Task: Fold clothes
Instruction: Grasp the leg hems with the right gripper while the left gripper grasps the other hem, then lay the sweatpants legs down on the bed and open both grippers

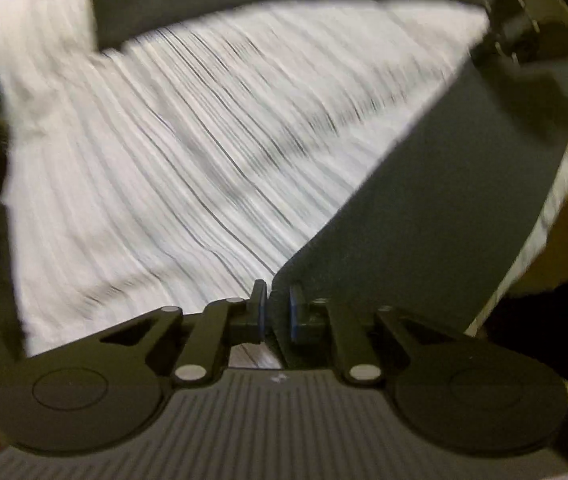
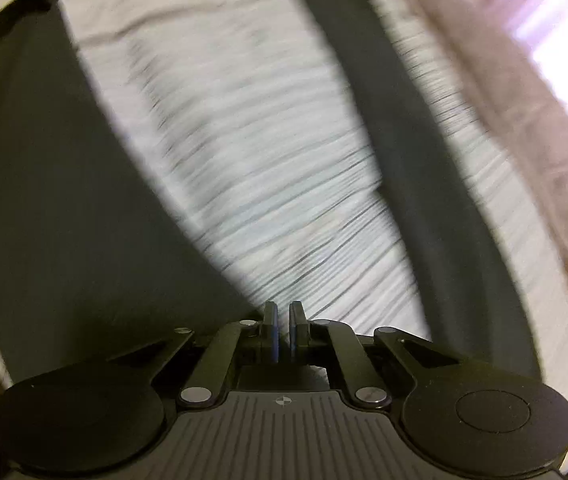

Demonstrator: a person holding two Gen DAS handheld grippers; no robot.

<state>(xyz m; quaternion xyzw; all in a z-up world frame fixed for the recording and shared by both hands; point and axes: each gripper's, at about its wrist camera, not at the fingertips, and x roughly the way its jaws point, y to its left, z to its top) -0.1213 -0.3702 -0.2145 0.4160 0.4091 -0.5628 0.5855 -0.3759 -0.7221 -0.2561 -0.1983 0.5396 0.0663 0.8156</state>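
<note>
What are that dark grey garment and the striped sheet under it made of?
Dark grey garment: seemingly soft matte knit fabric, no sheen; it lies flat and limp. Striped sheet: looks like thin woven cloth, white with fine dark lines and shallow wrinkles. Blur leaves the fibre uncertain.

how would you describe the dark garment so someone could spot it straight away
Start from the white bedsheet with thin dark stripes that fills both views. On it lies a plain dark grey cloth garment in two long bands. It is the only dark, unstriped fabric, unlike the pinkish-beige cloth beside it.
</note>
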